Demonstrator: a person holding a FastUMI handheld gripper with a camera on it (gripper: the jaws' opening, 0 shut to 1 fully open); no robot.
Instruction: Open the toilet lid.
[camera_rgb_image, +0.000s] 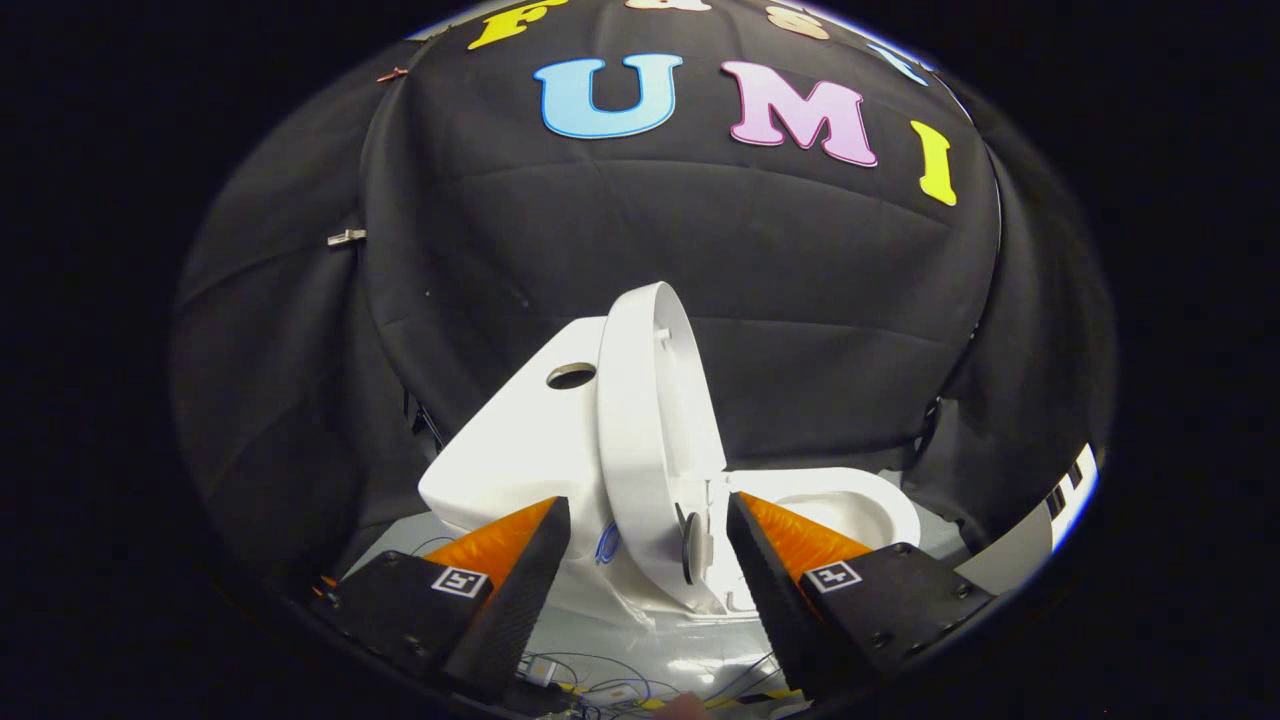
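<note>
A white toilet stands just ahead of my fingers, seen from its side. Its lid (655, 420) is raised upright, leaning back toward the tank (520, 440), which has a round hole on top. The bowl (850, 505) lies open to the right of the lid. My gripper (648, 560) is open, its two black and orange fingers wide apart. The lower part of the lid near its hinge sits in the gap between them, and neither finger touches it.
Black cloth walls close in behind and on both sides of the toilet. Loose wires (600, 680) lie on the pale floor below my fingers. A white panel (1040, 535) leans at the right, past the bowl.
</note>
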